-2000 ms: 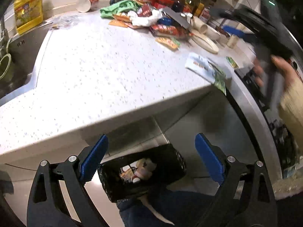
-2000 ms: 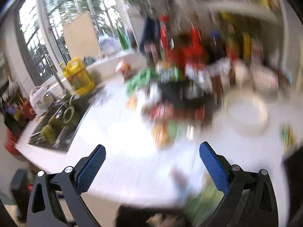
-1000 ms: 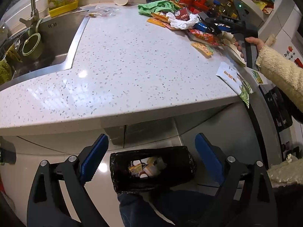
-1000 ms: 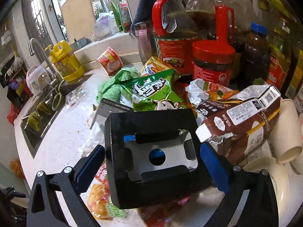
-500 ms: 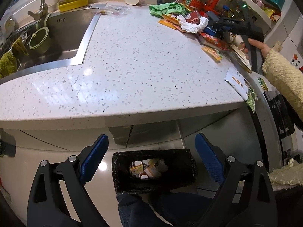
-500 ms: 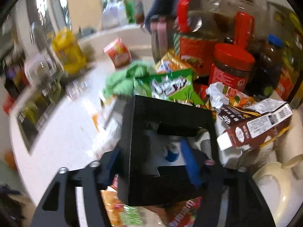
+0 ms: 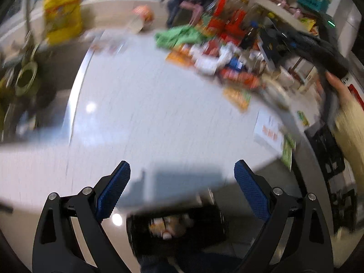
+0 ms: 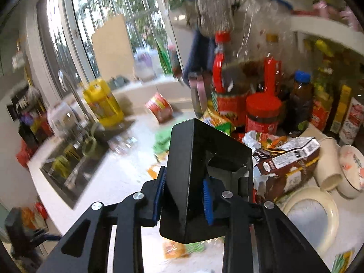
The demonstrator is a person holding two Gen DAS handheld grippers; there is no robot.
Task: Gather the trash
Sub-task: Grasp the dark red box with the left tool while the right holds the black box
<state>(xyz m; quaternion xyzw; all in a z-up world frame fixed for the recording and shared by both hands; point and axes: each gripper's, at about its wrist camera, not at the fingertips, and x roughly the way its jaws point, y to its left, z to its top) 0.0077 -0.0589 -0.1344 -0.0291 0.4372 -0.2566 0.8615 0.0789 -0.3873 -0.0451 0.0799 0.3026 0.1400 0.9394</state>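
Note:
My right gripper (image 8: 183,199) is shut on a black open box (image 8: 198,173) and holds it lifted above the pile of wrappers on the white counter (image 8: 127,177). A brown milk carton (image 8: 286,166) lies just right of the box. My left gripper (image 7: 182,193) is open and empty above the counter's front edge. Below it stands a black-lined trash bin (image 7: 177,229) with several pieces of trash inside. The left wrist view is blurred; the box (image 7: 270,43) and the trash pile (image 7: 216,61) show at the far right of the counter (image 7: 147,118).
A sink (image 8: 68,159) and yellow detergent jug (image 8: 102,104) are at the left. Red-capped bottles and jars (image 8: 261,111) stand behind the pile. A paper cup (image 8: 327,166), a bowl (image 8: 309,213) and a tipped noodle cup (image 8: 159,107) are on the counter.
My right gripper closed on the black box and lifted it off the pile. My left gripper has swung up toward the counter, blurring its view.

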